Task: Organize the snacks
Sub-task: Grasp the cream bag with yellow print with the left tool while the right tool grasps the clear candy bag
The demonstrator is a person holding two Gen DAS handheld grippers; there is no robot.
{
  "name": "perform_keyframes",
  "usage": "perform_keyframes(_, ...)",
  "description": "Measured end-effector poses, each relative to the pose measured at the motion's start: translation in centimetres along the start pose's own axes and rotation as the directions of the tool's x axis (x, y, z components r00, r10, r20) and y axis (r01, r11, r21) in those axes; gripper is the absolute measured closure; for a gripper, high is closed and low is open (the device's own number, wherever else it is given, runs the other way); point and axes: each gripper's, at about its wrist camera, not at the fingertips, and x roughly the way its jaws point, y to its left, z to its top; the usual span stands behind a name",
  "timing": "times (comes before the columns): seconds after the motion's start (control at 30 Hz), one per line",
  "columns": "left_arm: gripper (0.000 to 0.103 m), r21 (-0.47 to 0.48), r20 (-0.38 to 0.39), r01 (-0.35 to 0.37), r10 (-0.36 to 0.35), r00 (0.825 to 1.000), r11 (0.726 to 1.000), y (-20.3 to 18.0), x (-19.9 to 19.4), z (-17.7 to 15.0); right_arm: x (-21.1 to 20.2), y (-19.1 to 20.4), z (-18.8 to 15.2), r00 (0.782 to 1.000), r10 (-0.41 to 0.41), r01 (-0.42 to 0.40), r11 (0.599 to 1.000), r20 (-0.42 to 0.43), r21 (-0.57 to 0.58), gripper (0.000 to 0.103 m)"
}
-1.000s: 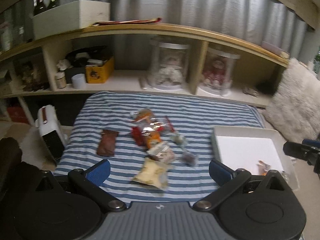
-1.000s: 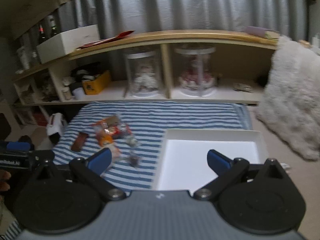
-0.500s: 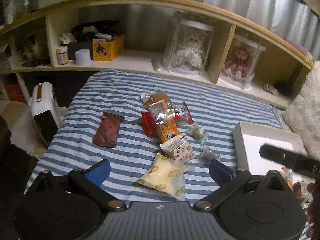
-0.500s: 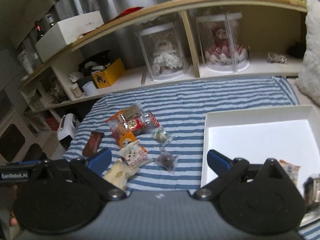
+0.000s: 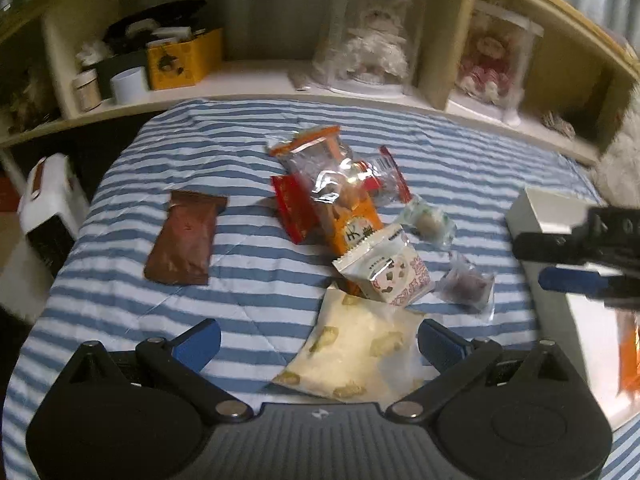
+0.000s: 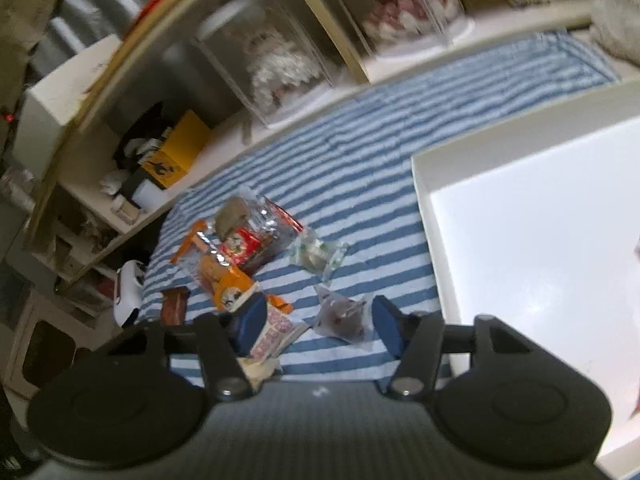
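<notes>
I judge the sorting barely begun: most snacks (image 5: pixel 352 216) lie on the striped bed (image 5: pixel 248 152), the white box (image 6: pixel 536 240) nearly bare. My left hand-held gripper (image 5: pixel 318 344) gapes over the pale packet (image 5: pixel 360 352); my right hand-held gripper (image 6: pixel 320 322) is closing around the dark-filled wrapper (image 6: pixel 342 314), pads not yet touching.

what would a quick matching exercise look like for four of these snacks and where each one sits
Things:
1. brown flat packet
2. pale yellow bag
3. dark purple sweet in clear wrap
4. orange-edged clear bag

Places:
A. nearest the white box
B. alone, left of the pile
C. far end of the pile, toward the shelf
D. between the left gripper fingers

Pairs: 1-B, 2-D, 3-A, 4-C
</notes>
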Motion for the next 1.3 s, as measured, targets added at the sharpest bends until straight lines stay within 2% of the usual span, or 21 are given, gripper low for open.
perform_keyframes(0.27,0.000,0.213,0.022,0.021,-0.026,0.999,0.977,-2.3,1.8,-0.6,3.7,-0.2,-0.2,0.996,-0.061,0.063,0.998,-0.058,0.029,0.042)
perform_keyframes(0.37,0.000,0.238,0.020,0.008,-0.013,1.000,0.971,-2.5,2.3,-0.8,4.7,-0.1,-0.7,0.995,-0.077,0.079,0.996,-0.060,0.031,0.043)
perform_keyframes(0.5,0.000,0.233,0.005,0.016,-0.018,1.000,0.972,-2.3,2.9,-1.0,5.4,0.5,-1.0,0.996,-0.087,0.087,0.996,-0.019,-0.008,0.044)
perform_keyframes(0.6,0.000,0.224,-0.012,0.026,-0.024,1.000,0.974,-2.2,3.3,-1.0,6.1,0.3,-1.4,0.995,-0.091,0.090,0.996,-0.041,-0.017,0.051)
perform_keyframes(0.63,0.000,0.219,-0.024,0.033,-0.029,0.999,0.975,-2.1,3.5,-0.9,6.4,0.2,-1.6,0.994,-0.097,0.096,0.995,-0.047,-0.022,0.056)
perform_keyframes(0.73,0.000,0.196,-0.050,0.072,-0.063,0.997,0.978,-1.7,3.7,-0.9,6.5,-0.1,-1.8,0.994,-0.097,0.096,0.995,-0.054,-0.029,0.061)
perform_keyframes(0.8,0.000,0.197,-0.051,0.071,-0.062,0.997,0.978,-1.5,3.8,-1.0,6.2,0.0,-1.8,0.994,-0.096,0.093,0.994,-0.051,-0.048,0.065)
perform_keyframes(1.0,0.001,0.159,-0.071,0.107,-0.097,0.993,0.982,-1.1,4.0,-1.0,4.7,0.3,-1.9,0.996,-0.071,0.065,0.993,-0.052,-0.102,0.068)
perform_keyframes(1.13,0.004,0.116,-0.089,0.130,-0.120,0.989,0.985,-0.6,4.5,-1.0,3.0,1.1,-1.7,0.996,-0.068,0.056,0.979,-0.052,-0.197,0.068)
perform_keyframes(1.3,0.009,0.058,-0.084,0.142,-0.137,0.987,0.988,-0.1,4.7,-0.7,0.4,1.9,-2.2,0.992,-0.087,0.049,0.936,-0.094,-0.349,0.068)
